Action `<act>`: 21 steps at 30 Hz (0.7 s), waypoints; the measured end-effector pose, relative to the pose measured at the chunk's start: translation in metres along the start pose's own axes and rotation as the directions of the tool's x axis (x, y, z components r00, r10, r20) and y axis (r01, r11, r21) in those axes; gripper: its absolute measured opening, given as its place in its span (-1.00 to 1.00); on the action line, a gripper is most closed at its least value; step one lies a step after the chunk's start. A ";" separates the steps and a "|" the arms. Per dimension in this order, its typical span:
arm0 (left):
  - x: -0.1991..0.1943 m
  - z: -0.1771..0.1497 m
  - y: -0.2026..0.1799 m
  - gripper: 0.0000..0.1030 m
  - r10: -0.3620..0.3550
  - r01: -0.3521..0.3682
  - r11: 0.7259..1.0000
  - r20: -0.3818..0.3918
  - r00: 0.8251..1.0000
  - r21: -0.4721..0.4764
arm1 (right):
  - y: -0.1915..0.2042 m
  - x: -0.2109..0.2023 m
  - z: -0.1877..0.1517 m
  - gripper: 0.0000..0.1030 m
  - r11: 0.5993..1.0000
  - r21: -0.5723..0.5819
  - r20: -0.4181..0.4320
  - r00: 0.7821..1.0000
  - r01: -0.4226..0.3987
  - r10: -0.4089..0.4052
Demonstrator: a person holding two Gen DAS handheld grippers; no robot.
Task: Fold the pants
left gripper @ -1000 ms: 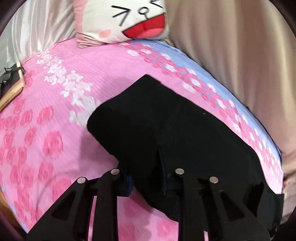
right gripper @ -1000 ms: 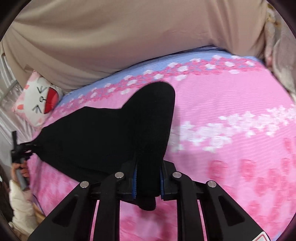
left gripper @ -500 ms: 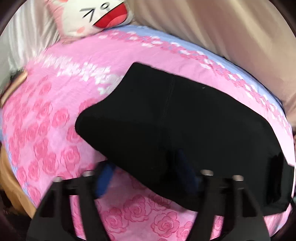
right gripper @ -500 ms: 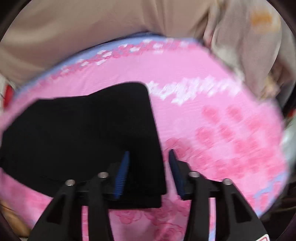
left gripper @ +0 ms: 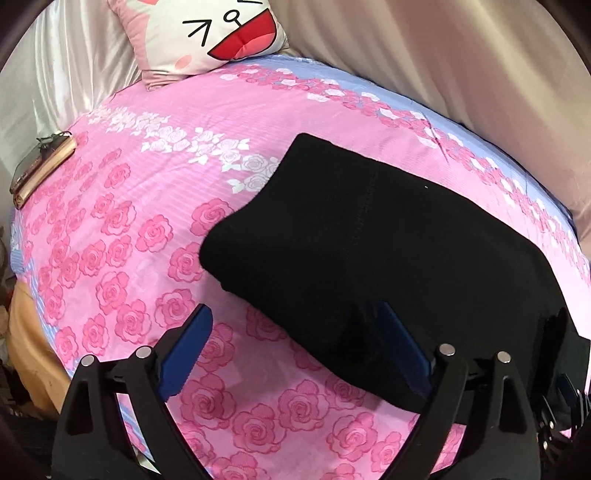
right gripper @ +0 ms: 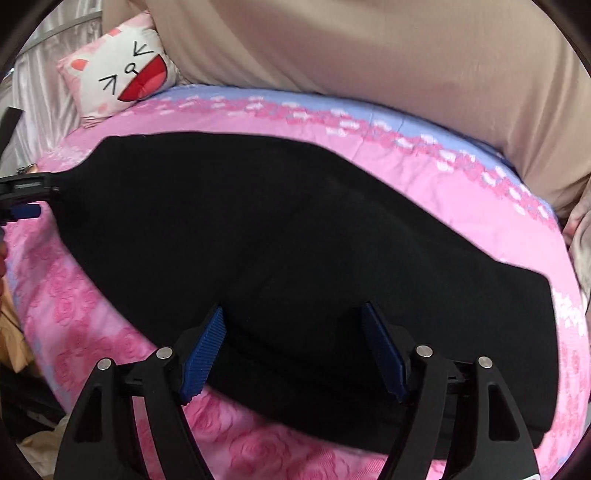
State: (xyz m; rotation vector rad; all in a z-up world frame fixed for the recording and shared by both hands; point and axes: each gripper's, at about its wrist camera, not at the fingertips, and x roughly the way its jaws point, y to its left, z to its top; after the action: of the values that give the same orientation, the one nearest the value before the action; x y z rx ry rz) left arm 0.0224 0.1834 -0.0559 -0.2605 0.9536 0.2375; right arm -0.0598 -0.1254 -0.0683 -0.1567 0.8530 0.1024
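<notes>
Pants (right gripper: 295,236), black soft knit, lie limp and folded on pink rose-print bedsheet (left gripper: 122,236); your left gripper (left gripper: 295,332) and right gripper (right gripper: 295,332) gape wide, empty. Pinch both layers at one end.

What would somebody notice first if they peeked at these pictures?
Probably the big black pants, lying flat across the middle of the pink rose bedsheet. Next, the laughing cat pillow at the far end of the bed, by the curtain. Close up, the left gripper and the right gripper both stand open at the pants' near edge.
</notes>
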 end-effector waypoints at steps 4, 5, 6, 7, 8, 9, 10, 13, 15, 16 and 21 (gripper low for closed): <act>0.000 -0.001 0.005 0.76 -0.028 0.028 1.000 -0.016 0.999 -0.005 | 0.004 -0.002 0.003 -0.29 1.000 -0.014 -0.003 1.000 -0.019 0.019; 0.002 0.000 0.005 0.77 -0.032 0.032 0.999 -0.021 0.999 -0.004 | 0.006 -0.003 0.006 -0.45 1.000 -0.009 -0.003 1.000 -0.004 0.004; 0.004 0.001 0.006 0.76 -0.035 0.035 0.999 -0.023 0.999 -0.009 | 0.007 -0.003 0.008 -0.61 1.000 -0.008 -0.004 1.000 0.014 -0.014; 0.005 0.001 0.007 0.76 -0.039 0.039 0.999 -0.026 0.999 -0.014 | 0.008 -0.002 0.009 -0.64 1.000 0.004 -0.005 1.000 0.024 -0.024; 0.006 0.002 0.009 0.76 -0.044 0.043 0.999 -0.031 0.999 -0.021 | 0.002 -0.004 0.014 -0.65 0.999 0.037 -0.001 1.000 0.011 -0.011; 0.007 0.002 0.012 0.77 -0.054 0.053 0.998 -0.035 0.998 -0.030 | 0.000 -0.008 0.017 -0.66 0.998 0.062 0.007 1.000 -0.003 0.002; 0.009 0.003 0.015 0.77 -0.065 0.063 0.997 -0.041 0.997 -0.041 | -0.002 -0.013 0.023 -0.66 0.997 0.081 0.024 1.000 -0.010 0.008; 0.014 0.004 0.021 0.79 -0.082 0.078 0.995 -0.058 0.995 -0.068 | 0.003 -0.016 0.033 -0.65 0.997 0.079 0.058 0.998 -0.013 0.009; 0.017 0.004 0.022 0.88 -0.093 0.089 0.993 -0.052 0.994 -0.074 | 0.012 0.004 0.034 -0.58 0.999 0.050 0.011 1.000 -0.007 0.006; 0.018 0.004 0.020 0.88 -0.082 0.078 0.995 -0.049 0.995 -0.067 | 0.017 0.016 0.030 -0.52 0.999 0.034 -0.003 1.000 0.015 -0.015; 0.027 0.011 0.010 0.90 -0.058 0.057 0.998 -0.023 0.998 -0.040 | 0.017 -0.004 0.030 0.18 0.999 0.030 0.051 0.998 -0.037 0.035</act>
State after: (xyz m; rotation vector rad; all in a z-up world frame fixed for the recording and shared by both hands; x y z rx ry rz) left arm 0.0426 0.1986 -0.0737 -0.3270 0.9650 0.2007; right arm -0.0429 -0.1034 -0.0474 -0.1097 0.8069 0.1264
